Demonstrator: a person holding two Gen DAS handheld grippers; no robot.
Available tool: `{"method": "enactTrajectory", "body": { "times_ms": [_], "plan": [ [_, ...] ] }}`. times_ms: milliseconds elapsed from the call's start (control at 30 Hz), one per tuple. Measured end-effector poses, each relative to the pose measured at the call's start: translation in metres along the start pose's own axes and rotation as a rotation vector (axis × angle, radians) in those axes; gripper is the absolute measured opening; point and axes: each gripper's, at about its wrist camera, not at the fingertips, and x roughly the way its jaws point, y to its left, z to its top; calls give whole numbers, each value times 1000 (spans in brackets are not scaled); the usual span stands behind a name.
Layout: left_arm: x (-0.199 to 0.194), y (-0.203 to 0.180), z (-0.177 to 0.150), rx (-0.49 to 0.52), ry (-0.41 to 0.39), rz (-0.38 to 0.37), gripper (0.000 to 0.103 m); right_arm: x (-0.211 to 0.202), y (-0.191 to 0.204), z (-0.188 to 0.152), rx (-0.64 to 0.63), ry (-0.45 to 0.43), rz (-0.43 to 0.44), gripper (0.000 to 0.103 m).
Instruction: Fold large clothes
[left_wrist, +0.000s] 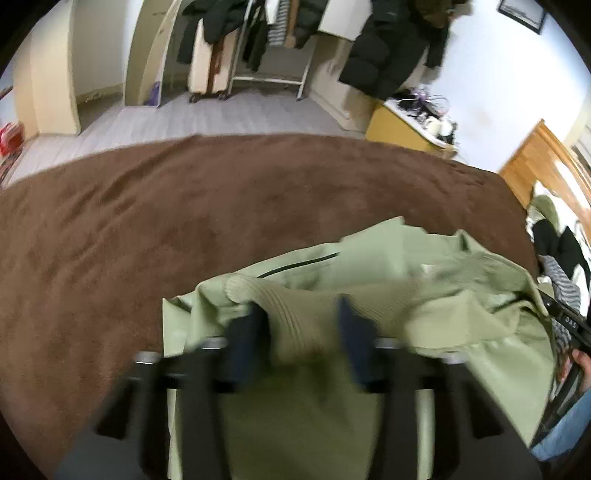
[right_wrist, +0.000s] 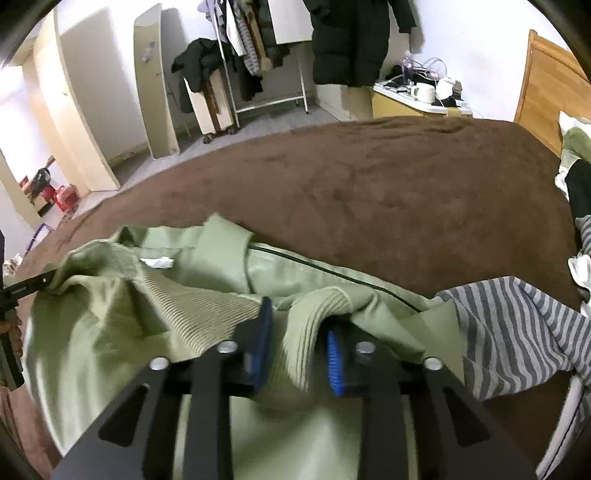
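Green jacket (left_wrist: 369, 258) lies crumpled on the brown blanket (left_wrist: 147, 221) of the bed, at the near edge of the blanket, under both tools. A dark zip line runs along its far side. A small white tag (right_wrist: 158, 262) shows inside the collar area; no print on it can be read.

Left tool (left_wrist: 299, 325): jaws apart. A ribbed knit cuff (left_wrist: 295, 314) of the jacket sits between the 2 fingers, draped loosely; the pads do not appear to press it. Picture is blurred here.

Right tool (right_wrist: 299, 332): jaws apart, blue pads (right_wrist: 334, 365) visible. A ribbed cuff (right_wrist: 314, 314) of the jacket hangs between them, slack against the right pad, not clamped.

In the left wrist view the right tool's black body shows at the jacket's right edge with white lettering (left_wrist: 570, 325), likely "DAS", partly blurred. A hand (left_wrist: 578, 363) grips it there.

A grey-and-white striped garment (right_wrist: 517, 325) lies touching the jacket's right side. Beyond the blanket's far edge: a clothes rack (right_wrist: 266, 74) with dark coats, and a yellow cabinet (right_wrist: 399, 103) carrying 2 white mugs (right_wrist: 424, 92) and cables.
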Motion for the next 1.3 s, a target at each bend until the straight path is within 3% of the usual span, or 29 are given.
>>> {"method": "enactTrajectory", "body": {
  "times_ms": [33, 67, 133, 200, 367, 567, 700, 900, 933, 1000, 1067, 1100, 1300],
  "plan": [
    [-9, -6, 1, 34, -17, 29, 76, -4, 2, 0, -2, -4, 2, 41],
    [-16, -12, 1, 64, -35, 54, 82, -9, 4, -1, -6, -5, 7, 50],
    [-31, -18, 2, 101, -47, 63, 85, -19, 12, -2, -21, -11, 12, 60],
    [-42, -21, 0, 102, -42, 67, 89, -33, 20, -3, -45, -42, -24, 87],
    [-59, -24, -12, 86, -38, 57, 92, -64, 30, -5, -77, -93, -25, 88],
    [-35, -29, -24, 55, 24, 40, 92, -45, 49, -1, -187, -25, -16, 88],
    [-15, -32, -29, 52, 53, 40, 94, -17, 56, -2, -237, 17, -36, 74],
    [16, -37, -37, 126, 87, 80, 96, 32, 67, -17, -360, 95, -139, 69],
    [19, -38, -40, 145, 87, 88, 96, 37, 67, -20, -365, 97, -148, 64],
    [24, -41, -45, 181, 86, 111, 96, 50, 65, -24, -376, 116, -169, 38],
    [27, -41, -51, 212, 75, 131, 96, 59, 58, -27, -326, 124, -141, 30],
    [28, -41, -54, 215, 63, 131, 96, 60, 56, -27, -307, 120, -131, 20],
    [25, -28, -52, 163, 18, 122, 96, 46, 37, -21, -184, 21, -83, 11]
  ]
}}
